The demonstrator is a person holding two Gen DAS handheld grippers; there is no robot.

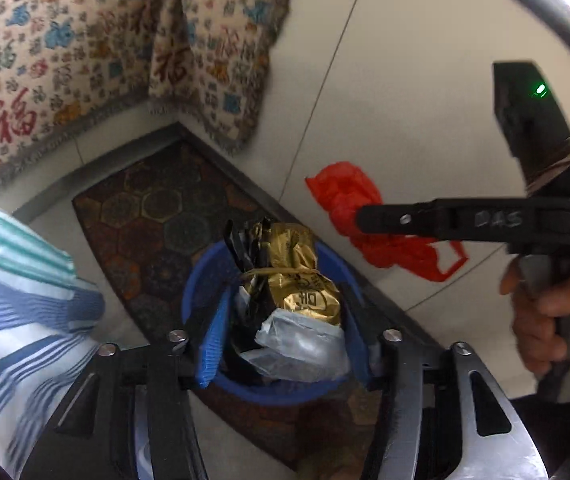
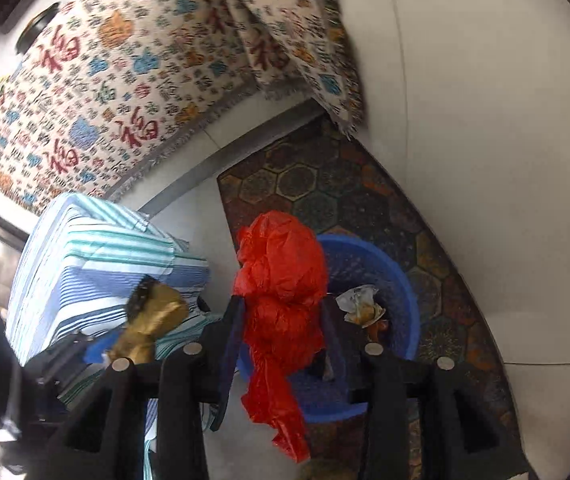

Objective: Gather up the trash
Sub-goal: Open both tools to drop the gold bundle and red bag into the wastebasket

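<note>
The left gripper (image 1: 281,320) has a gold foil packet (image 1: 297,276), banded with a rubber band and bundled with black and clear plastic wrapping, sitting between its blue pads (image 1: 215,344); whether the pads press on it cannot be told. Directly beneath hangs the blue basket (image 1: 193,292), standing on a dark hexagon-patterned mat (image 1: 145,216). At three o'clock the right gripper (image 1: 365,218) reaches in sideways, a hand (image 1: 545,312) on its handle, with the red plastic bag (image 1: 349,200) at its tip.

In the right wrist view the right gripper (image 2: 281,320) is closed on the red plastic bag (image 2: 281,280), which bunches above the jaws and trails down toward six o'clock. Behind it, at three o'clock, the blue basket (image 2: 401,280) holds a crumpled wrapper (image 2: 359,304). At nine o'clock shows the gold foil packet (image 2: 153,320) before a striped sleeve (image 2: 97,264). A patterned throw (image 2: 125,80) spreads across eleven o'clock, over pale floor tiles (image 2: 485,160).
</note>
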